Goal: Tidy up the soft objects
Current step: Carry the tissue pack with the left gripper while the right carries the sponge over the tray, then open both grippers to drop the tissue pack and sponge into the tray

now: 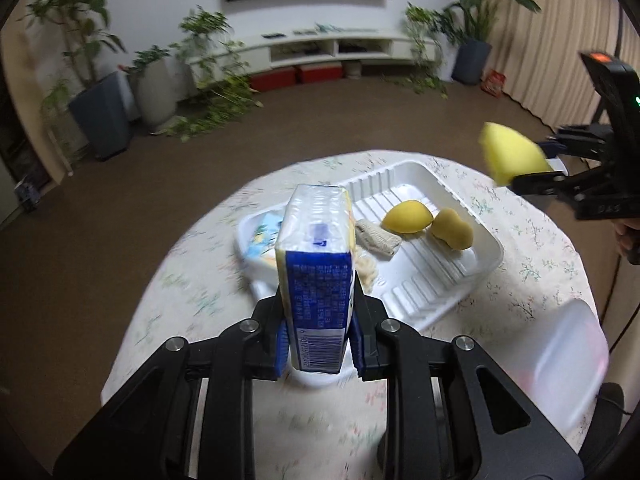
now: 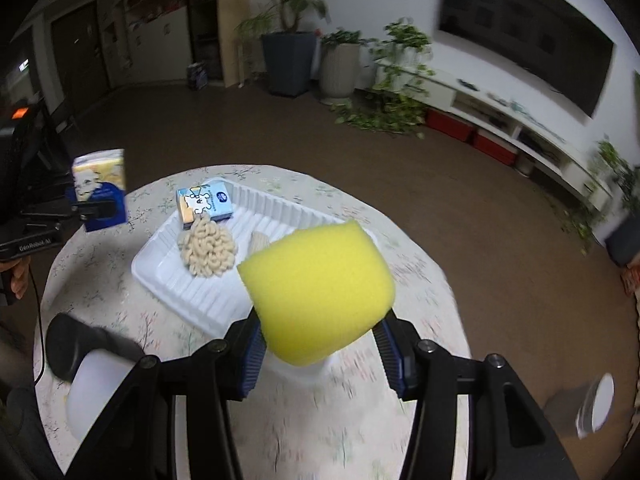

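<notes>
Left claw (image 1: 318, 344) pinches glossy boxy tissue pack (image 1: 316, 276)

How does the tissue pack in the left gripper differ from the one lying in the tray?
The held tissue pack is dark blue and yellow; the tray pack is light blue. The held pack stands on end, clamped in the left gripper above the table; the tray pack lies flat in the white tray. Both are plastic-wrapped with cartoon prints.

Room is dim, w/ soft light from above. Table (image 1: 208, 280) looks bright; floor and corners look dark. Both pics are smeared w/ motion blur, esp. the tablecloth print near the bottom. Fisheye bends the walls round. Black edges ring each pic. No hard glare.
</notes>
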Tool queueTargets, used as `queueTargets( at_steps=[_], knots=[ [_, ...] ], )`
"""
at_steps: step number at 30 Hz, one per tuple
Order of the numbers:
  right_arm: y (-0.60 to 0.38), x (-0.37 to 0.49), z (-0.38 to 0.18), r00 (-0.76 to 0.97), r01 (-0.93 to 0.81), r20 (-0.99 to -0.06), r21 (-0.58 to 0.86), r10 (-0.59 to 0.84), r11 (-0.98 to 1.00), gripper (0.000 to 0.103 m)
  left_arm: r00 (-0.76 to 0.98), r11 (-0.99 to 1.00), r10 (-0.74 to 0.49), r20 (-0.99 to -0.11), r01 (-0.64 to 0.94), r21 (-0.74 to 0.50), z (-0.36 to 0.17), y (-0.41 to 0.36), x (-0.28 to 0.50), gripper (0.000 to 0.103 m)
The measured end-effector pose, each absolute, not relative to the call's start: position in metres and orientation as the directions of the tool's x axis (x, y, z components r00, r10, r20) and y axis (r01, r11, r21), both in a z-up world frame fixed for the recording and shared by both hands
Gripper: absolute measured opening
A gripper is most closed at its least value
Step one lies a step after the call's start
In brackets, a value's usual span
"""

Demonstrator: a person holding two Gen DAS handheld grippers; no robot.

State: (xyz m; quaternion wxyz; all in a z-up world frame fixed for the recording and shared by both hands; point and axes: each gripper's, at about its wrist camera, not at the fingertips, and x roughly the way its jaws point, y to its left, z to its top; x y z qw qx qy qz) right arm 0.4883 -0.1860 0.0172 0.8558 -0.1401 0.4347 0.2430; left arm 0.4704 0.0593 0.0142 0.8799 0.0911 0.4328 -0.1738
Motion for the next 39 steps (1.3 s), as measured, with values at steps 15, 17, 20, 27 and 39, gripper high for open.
queueTargets(
  at_steps=[15, 17, 20, 27, 39],
  knots=[
    [-0.115, 0.514, -0.061, 0.351, -0.762, -0.882, -0.074, 0.314, 0.643, 0.054, 0.484, 0.888, -0.176, -0.857, 0.454, 0.075, -0.051, 0.021, 0.514, 0.024],
    [-0.114, 0.512, -0.067, 0.341, -0.769, -0.888, -0.075, 0.308, 0.635, 0.054, 0.489, 0.891, -0.186, -0.852, 0.449, 0.063, -0.052, 0.024, 0.513, 0.025],
    [-0.113, 0.508, -0.073, 0.329, -0.782, -0.897, -0.085, 0.294, 0.617, 0.056, 0.481, 0.889, -0.18, -0.858, 0.452, 0.067, -0.056, 0.024, 0.512, 0.026],
    [-0.115, 0.508, -0.073, 0.334, -0.774, -0.894, -0.08, 0.298, 0.628, 0.065, 0.484, 0.893, -0.184, -0.856, 0.446, 0.061, -0.06, 0.026, 0.507, 0.058],
    [-0.122, 0.504, -0.067, 0.375, -0.76, -0.876, -0.102, 0.305, 0.642, 0.081, 0.496, 0.906, -0.184, -0.849, 0.421, 0.049, -0.06, 0.035, 0.503, 0.06]
  ],
)
